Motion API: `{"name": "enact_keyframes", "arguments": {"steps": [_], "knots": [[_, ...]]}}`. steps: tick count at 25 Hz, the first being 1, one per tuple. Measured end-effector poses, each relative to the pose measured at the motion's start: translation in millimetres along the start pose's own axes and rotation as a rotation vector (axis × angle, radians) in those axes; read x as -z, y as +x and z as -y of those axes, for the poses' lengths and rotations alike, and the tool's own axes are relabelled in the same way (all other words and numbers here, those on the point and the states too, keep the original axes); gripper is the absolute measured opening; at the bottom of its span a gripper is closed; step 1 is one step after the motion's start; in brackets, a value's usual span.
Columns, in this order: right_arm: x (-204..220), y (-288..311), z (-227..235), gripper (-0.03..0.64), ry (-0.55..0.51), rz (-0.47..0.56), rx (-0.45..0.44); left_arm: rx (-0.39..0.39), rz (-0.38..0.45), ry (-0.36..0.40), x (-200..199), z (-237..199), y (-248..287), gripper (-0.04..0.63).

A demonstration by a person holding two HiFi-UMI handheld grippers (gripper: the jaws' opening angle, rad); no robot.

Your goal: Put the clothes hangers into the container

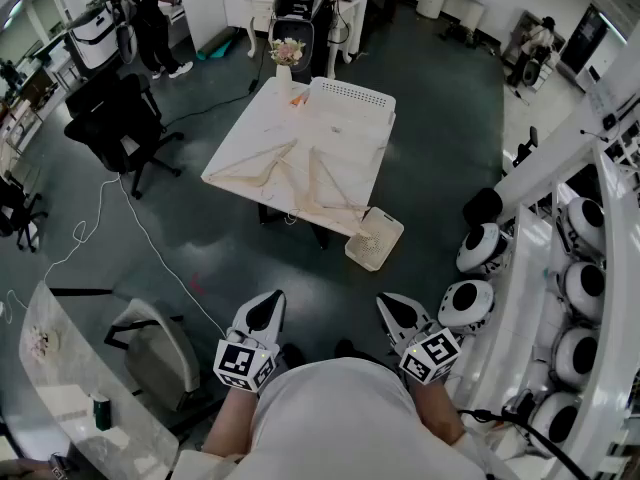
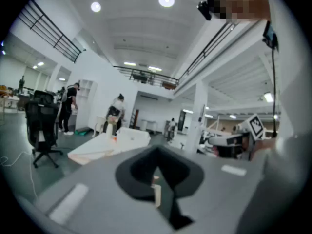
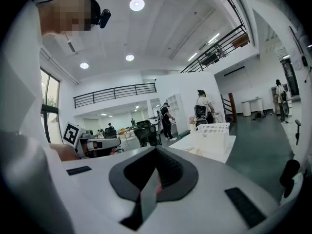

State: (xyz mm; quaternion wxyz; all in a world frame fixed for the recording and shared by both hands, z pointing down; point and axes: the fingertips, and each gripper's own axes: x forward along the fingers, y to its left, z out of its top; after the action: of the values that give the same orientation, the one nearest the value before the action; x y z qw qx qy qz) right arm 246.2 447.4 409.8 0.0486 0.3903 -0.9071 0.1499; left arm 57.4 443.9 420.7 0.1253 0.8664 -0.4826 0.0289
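Observation:
Several wooden clothes hangers [image 1: 268,162] lie spread on the white table [image 1: 238,146] some way ahead of me. A white perforated basket [image 1: 349,101] stands on the table's far right corner; it also shows in the left gripper view [image 2: 132,136] and the right gripper view [image 3: 213,129]. My left gripper [image 1: 264,310] and right gripper [image 1: 398,309] hang close to my body, well short of the table. Both point forward with their jaws together and nothing between them. The left gripper [image 2: 157,152] and the right gripper [image 3: 156,152] show the same in their own views.
A second white basket [image 1: 375,238] leans on the floor by the table's near right corner. A vase of flowers [image 1: 286,56] stands at the table's far edge. A black office chair [image 1: 120,118] is at left, a rack of white robot heads [image 1: 580,288] at right, a cable [image 1: 150,238] on the floor.

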Motion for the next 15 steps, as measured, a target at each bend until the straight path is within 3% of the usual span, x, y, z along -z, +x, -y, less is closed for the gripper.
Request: {"name": "enact_keyframes", "arguments": {"steps": [15], "knots": [[5.8, 14.6, -14.5, -0.005, 0.012, -0.002, 0.019, 0.033, -0.022, 0.009, 5.5, -16.2, -5.0, 0.003]]}}
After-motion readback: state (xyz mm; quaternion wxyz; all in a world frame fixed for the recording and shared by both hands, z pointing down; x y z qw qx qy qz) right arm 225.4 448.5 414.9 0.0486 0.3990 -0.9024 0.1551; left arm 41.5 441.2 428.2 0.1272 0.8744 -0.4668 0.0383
